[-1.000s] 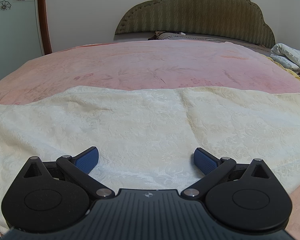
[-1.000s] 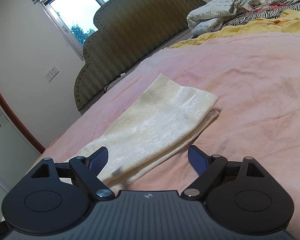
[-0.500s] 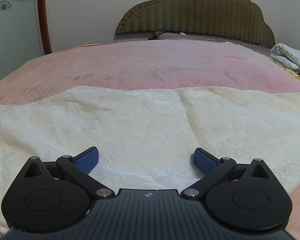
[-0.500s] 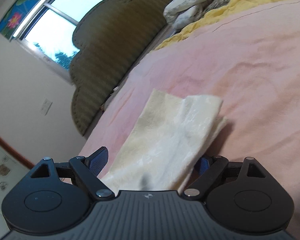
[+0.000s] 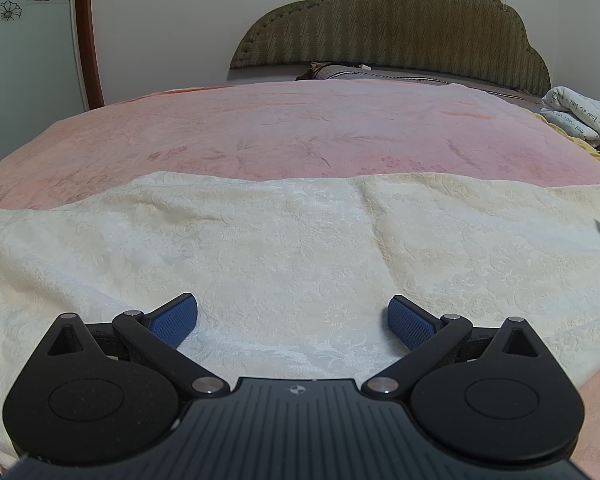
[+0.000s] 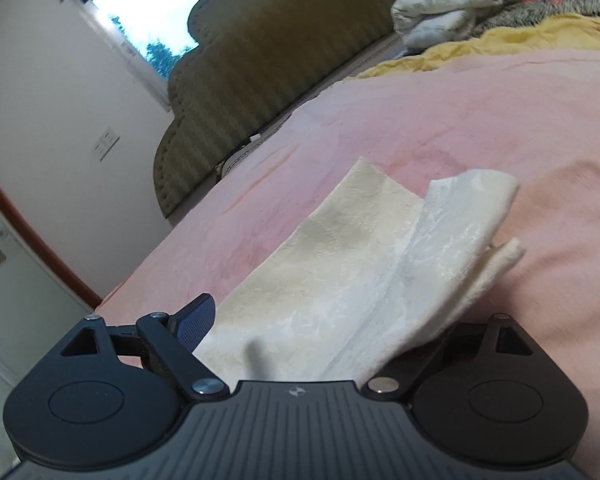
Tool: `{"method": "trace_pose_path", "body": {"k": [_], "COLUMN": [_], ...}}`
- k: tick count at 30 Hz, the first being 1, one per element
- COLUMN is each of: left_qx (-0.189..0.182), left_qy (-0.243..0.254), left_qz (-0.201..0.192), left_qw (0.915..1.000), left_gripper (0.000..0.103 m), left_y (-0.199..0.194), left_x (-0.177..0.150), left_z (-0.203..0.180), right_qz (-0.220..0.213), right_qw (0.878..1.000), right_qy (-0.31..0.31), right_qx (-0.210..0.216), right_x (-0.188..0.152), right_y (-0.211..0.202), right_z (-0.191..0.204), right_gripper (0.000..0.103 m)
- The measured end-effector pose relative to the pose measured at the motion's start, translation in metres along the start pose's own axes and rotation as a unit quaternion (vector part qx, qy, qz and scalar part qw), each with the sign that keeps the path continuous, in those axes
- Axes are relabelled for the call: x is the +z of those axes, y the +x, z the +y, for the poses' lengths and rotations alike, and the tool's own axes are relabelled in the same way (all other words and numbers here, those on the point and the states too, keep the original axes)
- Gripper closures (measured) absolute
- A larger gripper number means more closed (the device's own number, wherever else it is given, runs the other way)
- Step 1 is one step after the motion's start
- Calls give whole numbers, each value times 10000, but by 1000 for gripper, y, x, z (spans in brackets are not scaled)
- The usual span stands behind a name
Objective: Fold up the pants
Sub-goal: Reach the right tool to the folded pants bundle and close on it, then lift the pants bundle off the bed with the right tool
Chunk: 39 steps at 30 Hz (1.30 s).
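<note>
Pants (image 6: 340, 276) lay lengthwise on the bed (image 6: 480, 120), running straight away from the right gripper (image 6: 324, 332). Its jaws were opening around the near end. The left gripper (image 5: 292, 316), jaws apart, hovered over the cloth's middle.

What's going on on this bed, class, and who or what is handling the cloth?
A person holding a claw in each hand is folding cream pants spread across a pink bedspread. The left claw sits open over the middle of the fabric, gripping nothing. The right claw is at the leg end, its jaws opening wide with the layered hem lifted between them; one blue pad shows, the other is hidden behind cloth. No pinch is visible there.
</note>
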<state>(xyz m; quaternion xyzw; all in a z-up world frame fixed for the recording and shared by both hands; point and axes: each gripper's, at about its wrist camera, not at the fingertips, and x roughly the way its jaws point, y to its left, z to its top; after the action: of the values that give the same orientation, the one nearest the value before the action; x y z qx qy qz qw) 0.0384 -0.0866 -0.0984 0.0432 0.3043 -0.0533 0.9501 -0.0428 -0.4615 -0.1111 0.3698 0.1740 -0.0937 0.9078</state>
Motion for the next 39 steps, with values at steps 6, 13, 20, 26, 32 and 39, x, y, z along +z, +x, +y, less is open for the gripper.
{"method": "trace_pose_path", "body": {"k": [6, 13, 20, 26, 32, 39], "left_qx": [0, 13, 7, -118, -672, -2321], "left_qy": [1, 1, 125, 525, -53, -1524], "left_qz": [0, 0, 102, 29, 73, 785], "left_qw": [10000, 10000, 9999, 9985, 9977, 9575], "left_gripper": [0, 0, 0, 5, 5, 7], "left_y": [0, 0, -3, -14, -20, 13], "left_x": [0, 0, 2, 11, 25, 52], "left_z": [0, -3, -6, 5, 33, 57], "right_qz": [-28, -25, -1, -191, -446, -599], "right_qw": [10000, 10000, 9974, 9976, 9979, 9622], "right_qy": [-65, 7, 716, 656, -377, -2602], "right_qx": [36, 62, -66, -108, -270, -534], "right_x": [-2, -1, 2, 1, 4, -12], "right_y": [-1, -3, -4, -9, -17, -16], "right_z": [-1, -5, -28, -24, 15, 102], "right_gripper": [12, 15, 84, 93, 93, 93]}}
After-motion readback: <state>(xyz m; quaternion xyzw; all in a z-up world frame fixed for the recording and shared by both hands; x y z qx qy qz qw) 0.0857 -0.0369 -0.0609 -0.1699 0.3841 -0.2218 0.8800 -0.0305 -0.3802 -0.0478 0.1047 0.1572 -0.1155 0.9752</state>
